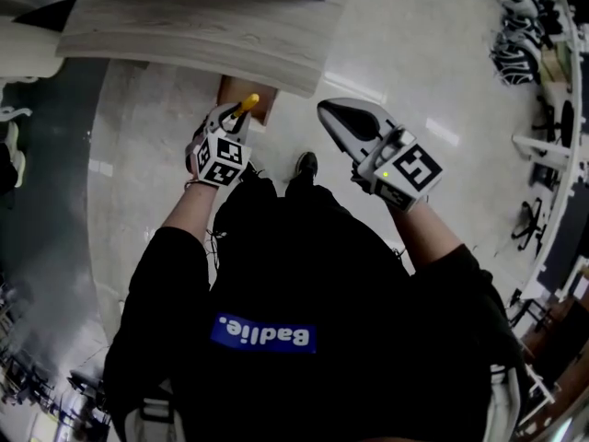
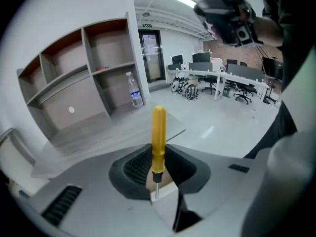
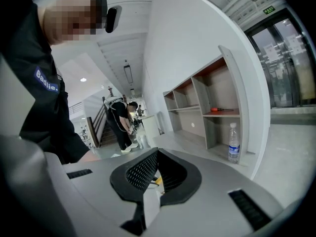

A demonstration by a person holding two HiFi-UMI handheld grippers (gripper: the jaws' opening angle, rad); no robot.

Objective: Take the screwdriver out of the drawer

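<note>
Two jaws of the left gripper (image 2: pixel 158 157) are clamped on the screwdriver (image 2: pixel 158 132), and they pinch it low, at the bottom end of the yellow handle just above the metal shaft. Most of the handle stands free beyond the pads. We judge this to be the main risk: a smooth round handle held at one end can swivel or slide between the pads if the hand tilts or jerks. It would then drop back into the drawer (image 1: pixel 230 88), which lies open right beneath it, or onto the floor beside it.

Just past the far side of the drawer is the edge of the desk (image 1: pixel 184 26). A swing toward it could knock the protruding handle and lever the tool loose.

To the right, near but apart, the right gripper (image 3: pixel 157 154) has its jaws together on nothing. If it drifts left, we think it could bump the handle.
</note>
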